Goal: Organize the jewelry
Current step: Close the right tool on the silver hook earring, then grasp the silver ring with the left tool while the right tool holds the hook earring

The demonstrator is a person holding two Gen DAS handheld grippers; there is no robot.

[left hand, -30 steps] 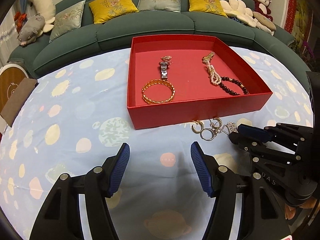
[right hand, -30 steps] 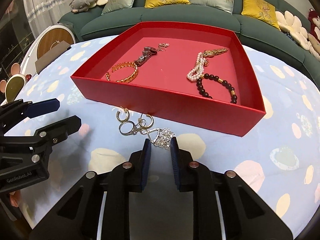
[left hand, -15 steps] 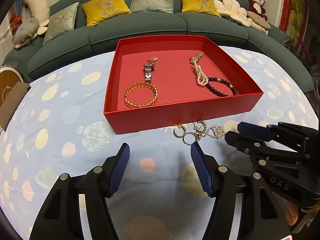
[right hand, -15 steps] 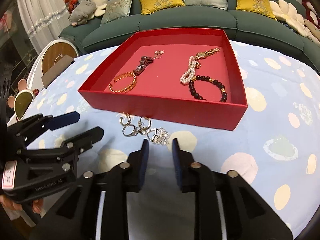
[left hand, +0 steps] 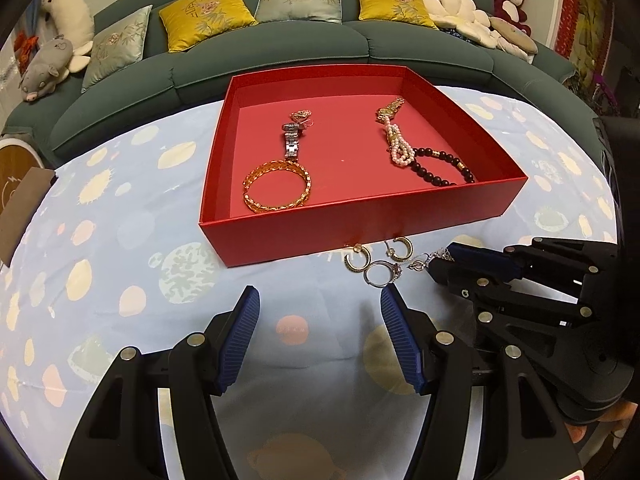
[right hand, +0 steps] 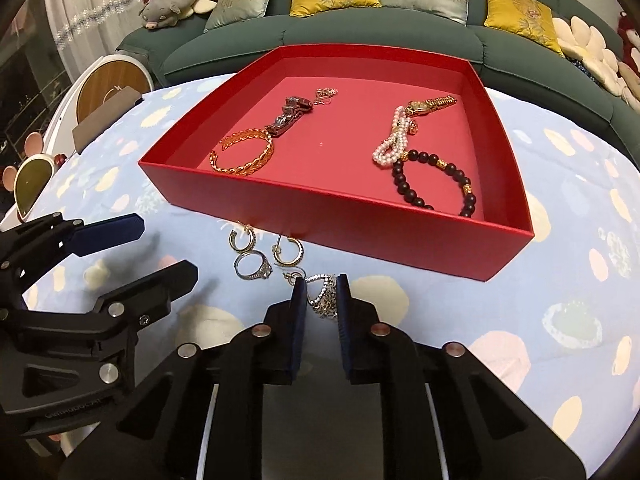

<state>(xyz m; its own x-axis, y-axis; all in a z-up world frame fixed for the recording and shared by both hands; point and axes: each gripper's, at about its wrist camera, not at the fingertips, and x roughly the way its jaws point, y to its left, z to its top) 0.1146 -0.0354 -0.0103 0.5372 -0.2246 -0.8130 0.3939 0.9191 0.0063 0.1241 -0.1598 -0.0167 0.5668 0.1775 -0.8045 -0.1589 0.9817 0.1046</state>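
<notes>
Sofa (left hand: 280, 60): dark green, curved along the far side of the table; yellow and pale cushions on it. Plush toys at both ends appeared in the left wrist view; the right wrist view alone showed a curtain at far left.
Table (left hand: 100, 240): covered by a pale blue cloth with round spots; broad bare cloth lay left of the box and near both tools.
Red box (right hand: 400, 240): open and shallow, its near wall just beyond the loose pieces, its long sides running left to right.
Box contents: gold bangle (right hand: 244, 152) at near left; silver watch band (right hand: 288, 114) beyond it, long axis running near to far; pearl strand (right hand: 392, 140) and dark bead bracelet (right hand: 432, 184) at right.
Left gripper (left hand: 318, 344): jaws parted wide over bare cloth, nothing between them.
Right gripper (right hand: 321, 312): jaws had just been closing, pads clenched on the silver chain (right hand: 322, 292). The left wrist view showed only its tip at the chain's end.
Loose pieces: two gold hoop earrings (right hand: 244, 238) and a silver ring (right hand: 252, 266) on the cloth, between the box's near wall and the tools, left of the chain.
</notes>
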